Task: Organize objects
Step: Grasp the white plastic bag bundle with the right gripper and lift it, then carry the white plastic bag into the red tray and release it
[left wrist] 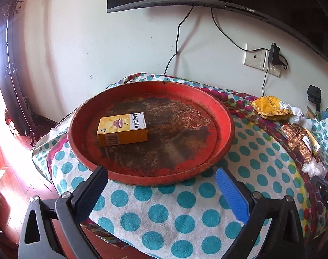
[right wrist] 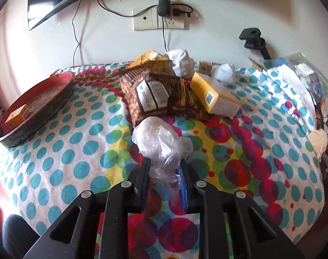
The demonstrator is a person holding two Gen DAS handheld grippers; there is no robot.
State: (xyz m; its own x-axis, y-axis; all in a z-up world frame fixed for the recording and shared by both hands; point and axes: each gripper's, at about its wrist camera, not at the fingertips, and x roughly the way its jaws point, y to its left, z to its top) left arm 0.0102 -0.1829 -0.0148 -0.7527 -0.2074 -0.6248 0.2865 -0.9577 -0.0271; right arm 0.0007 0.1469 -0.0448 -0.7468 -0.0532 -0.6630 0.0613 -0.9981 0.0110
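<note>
Left wrist view shows us the round red tray with a worn, browned floor (left wrist: pixel 224 116) sitting on the polka-dot cloth covering the tabletop (left wrist: pixel 164 211). A small orange cardboard box with a cartoon face (left wrist: pixel 122 128) lies flat on the tray's left half. Our left gripper (left wrist: pixel 161 185) hovers at the tray's near rim, its fingers (left wrist: pixel 230 196) spread wide with nothing between them. To the right, well apart from the tray, we see a yellow crinkled packet (left wrist: pixel 269 108) and a brown patterned pouch (left wrist: pixel 295 144). In the right wrist view, our right gripper (right wrist: pixel 165 168) is pinched tight on a crumpled clear plastic bag (right wrist: pixel 161 140) — the bag bulges just beyond the fingertips. Behind it lie the brown pouch and a yellow-and-white carton (right wrist: pixel 213 97), touching each other.
</note>
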